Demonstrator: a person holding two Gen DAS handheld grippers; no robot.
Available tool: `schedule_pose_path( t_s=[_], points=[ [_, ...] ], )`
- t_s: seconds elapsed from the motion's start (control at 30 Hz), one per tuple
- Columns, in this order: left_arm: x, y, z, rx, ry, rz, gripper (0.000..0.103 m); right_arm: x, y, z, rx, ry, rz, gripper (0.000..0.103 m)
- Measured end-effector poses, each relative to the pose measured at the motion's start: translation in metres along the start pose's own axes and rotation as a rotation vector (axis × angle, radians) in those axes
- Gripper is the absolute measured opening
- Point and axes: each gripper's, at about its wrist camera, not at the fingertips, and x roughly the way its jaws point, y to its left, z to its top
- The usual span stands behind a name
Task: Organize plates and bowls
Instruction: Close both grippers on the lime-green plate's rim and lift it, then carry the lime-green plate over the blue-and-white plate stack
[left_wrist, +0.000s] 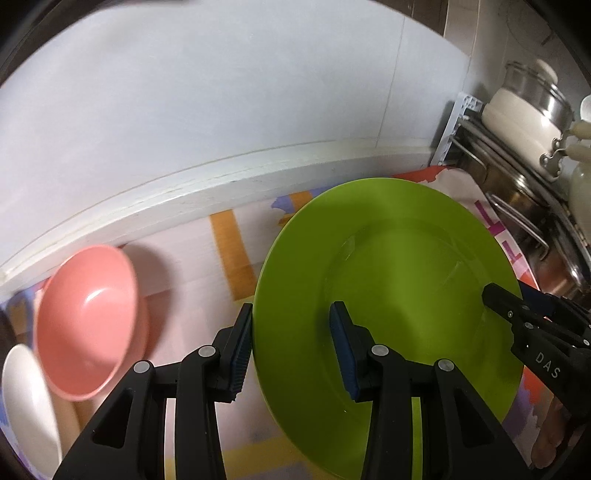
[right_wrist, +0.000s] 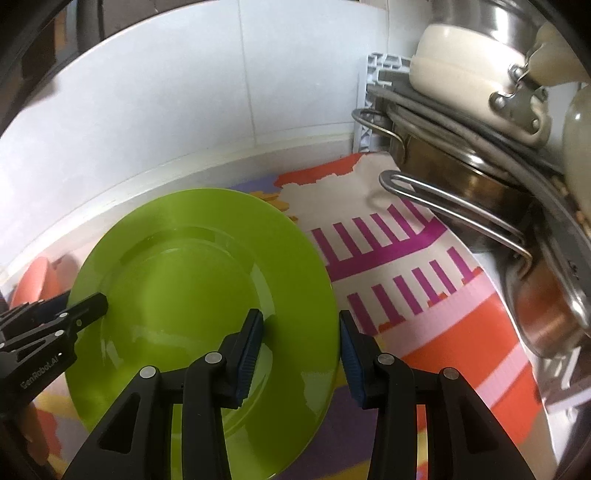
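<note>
Left tongs (left_wrist: 291, 347): I pinch the green plate (left_wrist: 388, 314) at its left rim.
Right tongs (right_wrist: 301, 354): clamping the opposite rim, balancing it.
Plate: tilted above the patterned tabletop (right_wrist: 443, 332).
Pink bowl (left_wrist: 88, 328): left, by the wall.

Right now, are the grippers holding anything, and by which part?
Both hold the green plate by its rim: the left gripper straddles its left edge and the right gripper its right edge, one finger above and one below.

Both wrist views angled down, close, sharing green plate (left_wrist: 388, 277)
</note>
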Motion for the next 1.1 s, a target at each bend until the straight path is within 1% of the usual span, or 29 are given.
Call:
schedule_pose_path(
  t_s=[0.23, 0.37, 0.53, 0.73, 0.93, 1.1],
  points=[
    [-0.04, 0.012, -0.018, -0.029, -0.031, 0.025, 0.041, -0.041, 0.017, -0.013, -0.024, -0.023, 0.02, 0.042],
    [-0.062, 0.026, -0.031, -0.059, -0.039, 0.038, 0.041, -0.063, 0.031, -0.022, -0.044, -0.032, 0.036, 0.042],
    [-0.093, 0.05, -0.053, -0.09, -0.057, 0.068, 0.041, -0.086, 0.051, -0.035, -0.082, -0.043, 0.059, 0.042],
    [-0.13, 0.08, -0.081, -0.138, -0.075, 0.116, 0.04, -0.111, 0.077, -0.052, -0.133, -0.054, 0.107, 0.042],
    [-0.162, 0.111, -0.11, -0.204, -0.087, 0.172, 0.04, -0.131, 0.109, -0.073, -0.186, -0.057, 0.164, 0.042],
    [-0.189, 0.142, -0.14, -0.271, -0.091, 0.224, 0.04, -0.144, 0.139, -0.088, -0.239, -0.057, 0.213, 0.042]
  ],
)
